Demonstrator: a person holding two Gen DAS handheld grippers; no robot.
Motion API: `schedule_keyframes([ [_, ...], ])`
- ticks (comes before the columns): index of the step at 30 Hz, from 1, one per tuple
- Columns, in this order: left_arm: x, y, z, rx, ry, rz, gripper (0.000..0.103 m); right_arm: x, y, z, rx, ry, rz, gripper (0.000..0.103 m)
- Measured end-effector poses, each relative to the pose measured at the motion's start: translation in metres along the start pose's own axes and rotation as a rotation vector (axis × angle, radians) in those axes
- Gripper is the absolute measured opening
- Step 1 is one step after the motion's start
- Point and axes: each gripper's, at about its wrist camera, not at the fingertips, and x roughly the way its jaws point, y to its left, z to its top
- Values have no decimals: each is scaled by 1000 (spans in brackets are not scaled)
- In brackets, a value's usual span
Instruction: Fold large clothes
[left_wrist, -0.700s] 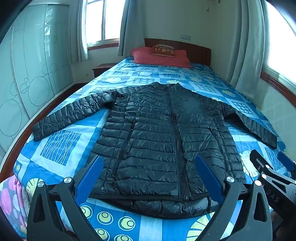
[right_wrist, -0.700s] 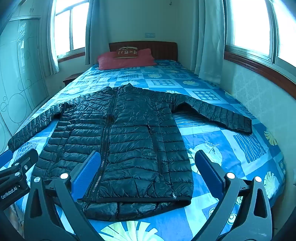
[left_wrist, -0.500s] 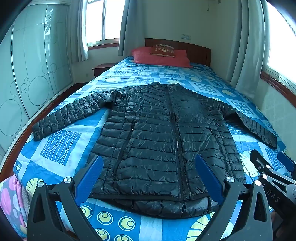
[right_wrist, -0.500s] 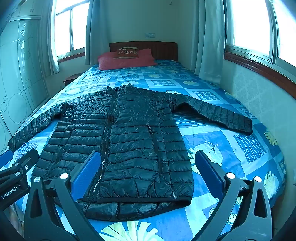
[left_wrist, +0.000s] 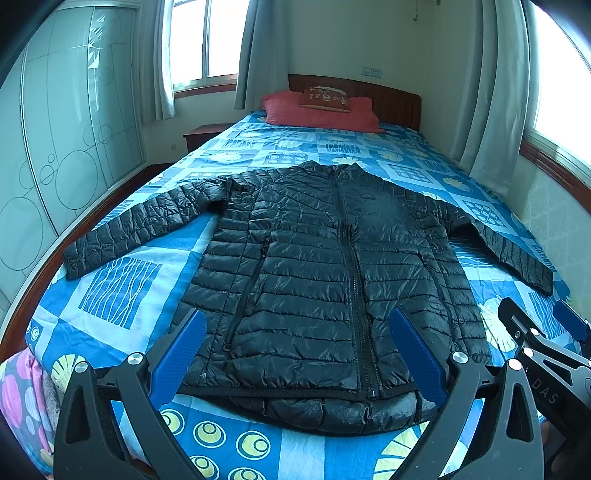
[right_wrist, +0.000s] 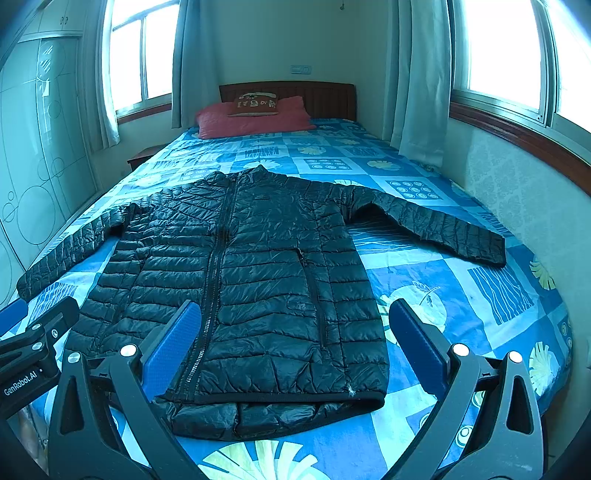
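Across the blue patterned bedspread a black quilted puffer jacket lies flat, zipped, front up, collar toward the red pillow, hem toward the grippers. Long axis runs from hem to headboard, straight ahead of both tools; sleeves spread sideways. Left sleeve reaches toward the bed's left edge, right sleeve toward the wall side. Left gripper hovers above the hem, slightly left of the zipper, jaws wide apart, nothing between the pads. Right gripper hovers over the hem's right half, equally wide, empty. Each hand looks nearer its own side's sleeve; likely first fold brings sleeves inward.
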Motion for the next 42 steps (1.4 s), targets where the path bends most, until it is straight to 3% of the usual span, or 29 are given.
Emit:
schedule_keyframes([
  [42,4,-1,-5,-5,13,-4,98,5,4,-3,0,6,8,101],
])
